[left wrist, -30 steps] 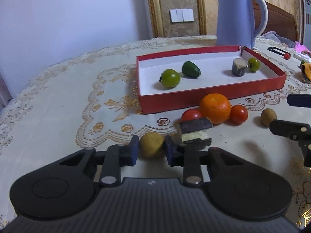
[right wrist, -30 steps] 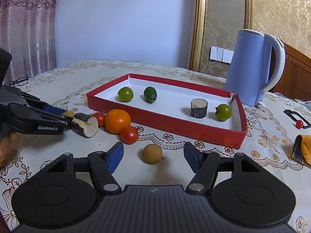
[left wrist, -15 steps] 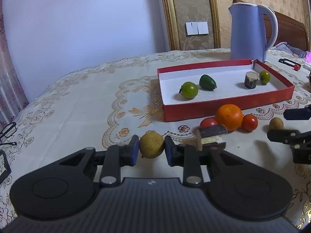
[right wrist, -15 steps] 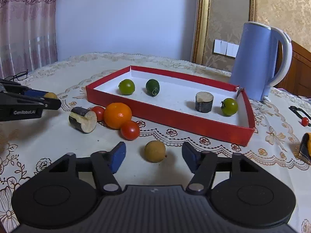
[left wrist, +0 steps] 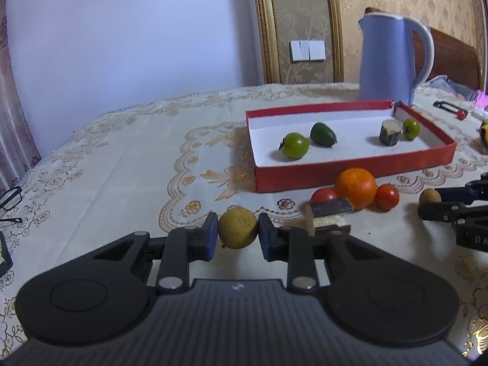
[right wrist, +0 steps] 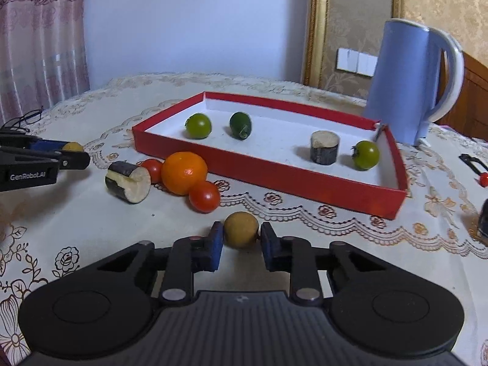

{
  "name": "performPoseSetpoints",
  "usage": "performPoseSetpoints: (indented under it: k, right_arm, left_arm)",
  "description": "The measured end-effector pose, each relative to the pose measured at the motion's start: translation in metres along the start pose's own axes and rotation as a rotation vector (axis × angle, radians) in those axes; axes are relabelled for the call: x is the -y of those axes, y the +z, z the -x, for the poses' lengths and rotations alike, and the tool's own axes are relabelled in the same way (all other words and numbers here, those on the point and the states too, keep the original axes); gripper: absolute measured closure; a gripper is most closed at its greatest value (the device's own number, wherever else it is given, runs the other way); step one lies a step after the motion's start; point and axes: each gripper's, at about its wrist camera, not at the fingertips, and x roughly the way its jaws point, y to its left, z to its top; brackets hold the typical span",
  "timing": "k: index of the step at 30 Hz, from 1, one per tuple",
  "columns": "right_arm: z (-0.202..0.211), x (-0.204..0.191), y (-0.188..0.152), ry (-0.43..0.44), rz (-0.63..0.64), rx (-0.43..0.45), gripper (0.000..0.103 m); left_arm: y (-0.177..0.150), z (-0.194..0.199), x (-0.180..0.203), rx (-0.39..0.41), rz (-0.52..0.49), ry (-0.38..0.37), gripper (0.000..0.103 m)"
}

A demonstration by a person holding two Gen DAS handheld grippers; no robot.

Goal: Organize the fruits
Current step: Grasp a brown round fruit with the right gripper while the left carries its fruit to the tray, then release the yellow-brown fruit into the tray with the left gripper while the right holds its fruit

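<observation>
My left gripper (left wrist: pixel 238 238) pinches a yellow fruit (left wrist: pixel 237 228) between its blue pads, held clear above the counter (left wrist: pixel 122 164). My right gripper (right wrist: pixel 241 242) has just been closing and now presses its pads on a tan fruit (right wrist: pixel 241 229) that sits on the cloth. Both fruits are round, with no long axis to speak of.

Just past the tan fruit lie a red tomato (right wrist: pixel 204 196), an orange (right wrist: pixel 184 173) touching it, a second tomato (right wrist: pixel 152 170) behind, and a cut eggplant piece (right wrist: pixel 128 181) on its side, pale face turned toward me.

Beyond them stands the red box (right wrist: pixel 305 183), its low wall facing me. Inside are a green tomato (right wrist: pixel 198 126) and a dark green fruit (right wrist: pixel 240 125) at the left, and an upright eggplant stub (right wrist: pixel 324 147) beside another green tomato (right wrist: pixel 365 154) at the right. The white floor between the two pairs is bare.

A blue kettle (right wrist: pixel 405 85) stands behind the box's far right corner. The counter wears a cream lace cloth with gold flowers. Glasses (right wrist: pixel 27 117) lie at its left edge, with a pink curtain (right wrist: pixel 39 36) and a pale wall behind.
</observation>
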Motion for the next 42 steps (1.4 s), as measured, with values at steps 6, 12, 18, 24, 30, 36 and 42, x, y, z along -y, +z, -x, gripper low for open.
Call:
performPoseSetpoints:
  k: [6,12,18,24,30,36,42]
  right_arm:
    - [0.025,0.000,-0.005,0.006,0.000,0.054,0.077]
    - [0.044,0.009,-0.010,-0.001,-0.017,0.093,0.077]
    - [0.062,0.018,-0.013,-0.011,-0.030,0.131,0.077]
    - [0.072,0.024,-0.017,-0.017,-0.041,0.150,0.077]
    - [0.078,0.032,-0.021,-0.008,-0.057,0.160,0.077]
    - [0.080,0.033,-0.021,0.004,-0.056,0.162,0.077]
    - [0.078,0.031,-0.020,0.013,-0.048,0.164,0.077]
  left_arm:
    - [0.008,0.014,0.001,0.032,0.002,0.000,0.076]
    - [0.025,0.031,0.017,0.078,-0.018,-0.034,0.076]
    - [0.053,0.028,0.044,0.111,-0.071,-0.021,0.076]
    - [0.074,0.006,0.071,0.110,-0.116,-0.003,0.076]
    - [0.091,-0.019,0.087,0.112,-0.146,0.021,0.076]
    - [0.108,-0.049,0.096,0.079,-0.152,0.035,0.076]
    - [0.121,-0.083,0.105,0.022,-0.163,0.030,0.076]
